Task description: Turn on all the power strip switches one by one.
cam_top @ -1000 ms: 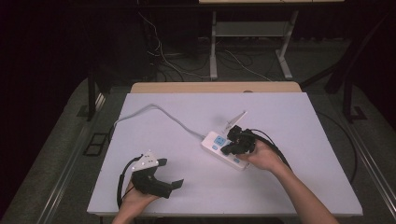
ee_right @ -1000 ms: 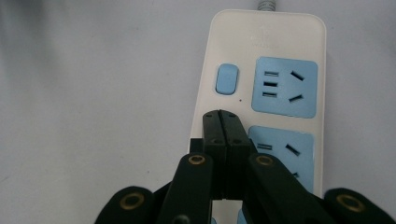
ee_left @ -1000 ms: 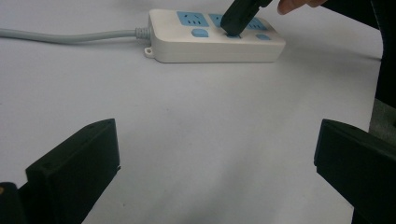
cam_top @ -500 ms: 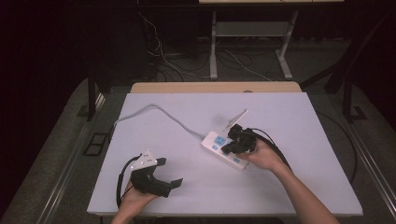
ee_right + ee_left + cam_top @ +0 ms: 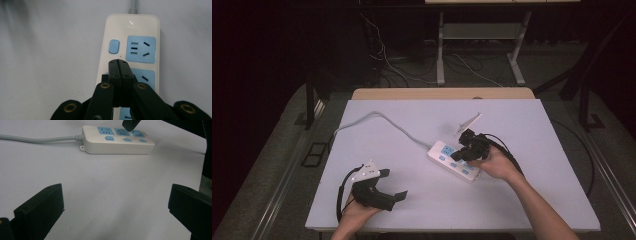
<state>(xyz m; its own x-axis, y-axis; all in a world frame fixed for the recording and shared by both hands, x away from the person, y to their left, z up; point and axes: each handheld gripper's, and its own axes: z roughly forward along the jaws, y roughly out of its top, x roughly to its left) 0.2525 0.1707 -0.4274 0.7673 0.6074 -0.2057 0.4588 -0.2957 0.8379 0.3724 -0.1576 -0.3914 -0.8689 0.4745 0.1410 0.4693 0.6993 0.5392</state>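
Little has shifted since the earlier frame: the closed, empty right gripper (image 5: 121, 65) is poised over the middle switch of the strip (image 5: 455, 160), mid-tabletop. A downward press is likely needed. The left gripper (image 5: 393, 186) is held open near the front edge.

Power strip (image 5: 454, 160) lies on the table (image 5: 537, 130), right of centre, its cable (image 5: 377, 118) running off toward the far left. Right gripper (image 5: 460, 154) sits over the strip's middle; left gripper (image 5: 394, 188) sits near the front left edge, well apart.

No readable text; faint embossed mark on power strip (image 5: 130, 50) top end, too blurred to read.
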